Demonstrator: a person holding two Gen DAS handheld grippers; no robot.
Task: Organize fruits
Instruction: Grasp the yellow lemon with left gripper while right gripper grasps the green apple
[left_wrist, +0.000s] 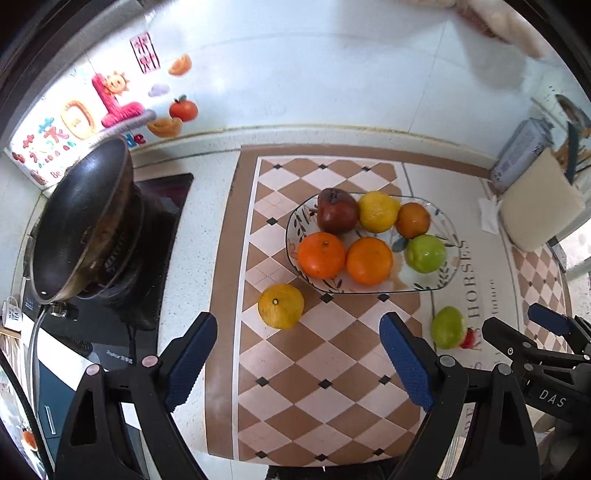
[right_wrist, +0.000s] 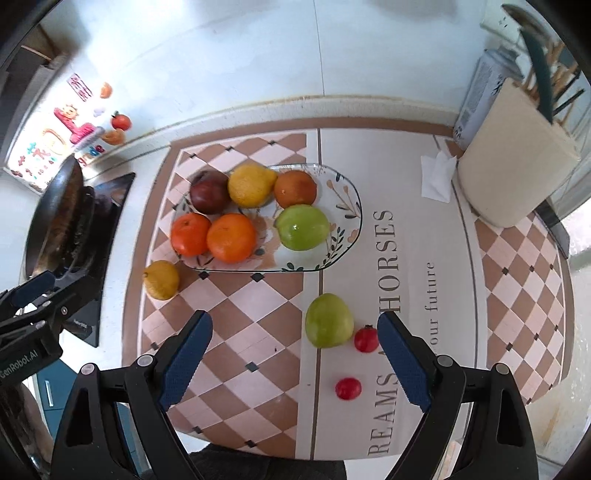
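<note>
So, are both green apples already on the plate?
No: one green apple lies on the plate, the other green apple sits on the mat beside two small red fruits.

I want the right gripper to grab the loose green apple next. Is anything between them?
Nothing visible: the right gripper hangs open above the mat, and the green apple lies clear, a small red fruit beside it.

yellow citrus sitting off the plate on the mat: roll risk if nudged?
Probably yes: the yellow citrus is round and sits free on the flat mat, nothing bracing it. Its dimpled rind likely grips the pads well. Looks firm, not fragile.
</note>
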